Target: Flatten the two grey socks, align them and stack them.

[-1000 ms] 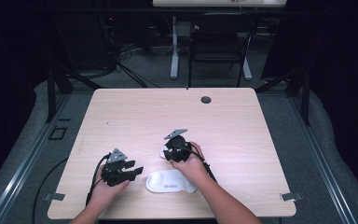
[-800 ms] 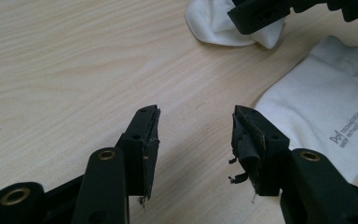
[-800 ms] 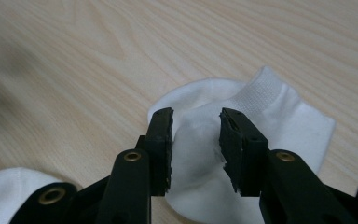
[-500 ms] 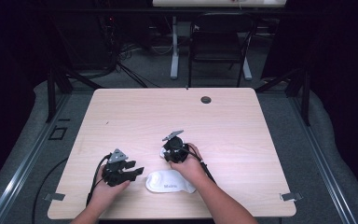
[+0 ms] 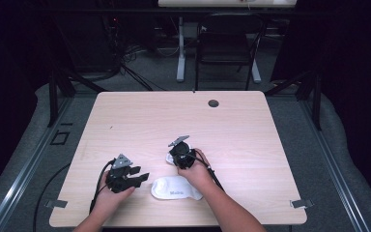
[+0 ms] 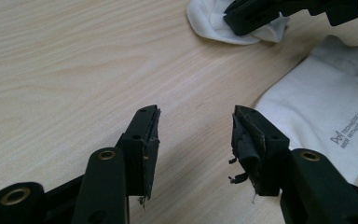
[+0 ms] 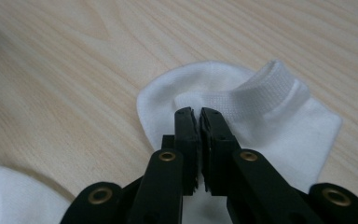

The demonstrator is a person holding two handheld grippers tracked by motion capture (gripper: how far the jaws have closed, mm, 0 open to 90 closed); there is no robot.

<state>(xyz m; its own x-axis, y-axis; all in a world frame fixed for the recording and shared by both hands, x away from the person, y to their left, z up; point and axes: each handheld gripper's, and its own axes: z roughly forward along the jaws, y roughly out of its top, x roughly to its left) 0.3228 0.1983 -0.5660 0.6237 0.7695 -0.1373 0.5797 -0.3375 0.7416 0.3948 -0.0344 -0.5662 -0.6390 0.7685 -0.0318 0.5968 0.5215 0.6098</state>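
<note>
My right tongs (image 7: 199,114) have slid a little left and nearer on the desk (image 5: 251,125) and are pinched on the cuff of the farther white sock (image 7: 242,116), likely to pair it with the near branded sock (image 5: 176,187), while my left tongs (image 6: 196,128) wait wide apart.

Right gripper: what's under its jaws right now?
A white sock lies under the right gripper, its closed jaws at the cuff, bare table around. Whether fabric is pinched is hidden.
</note>
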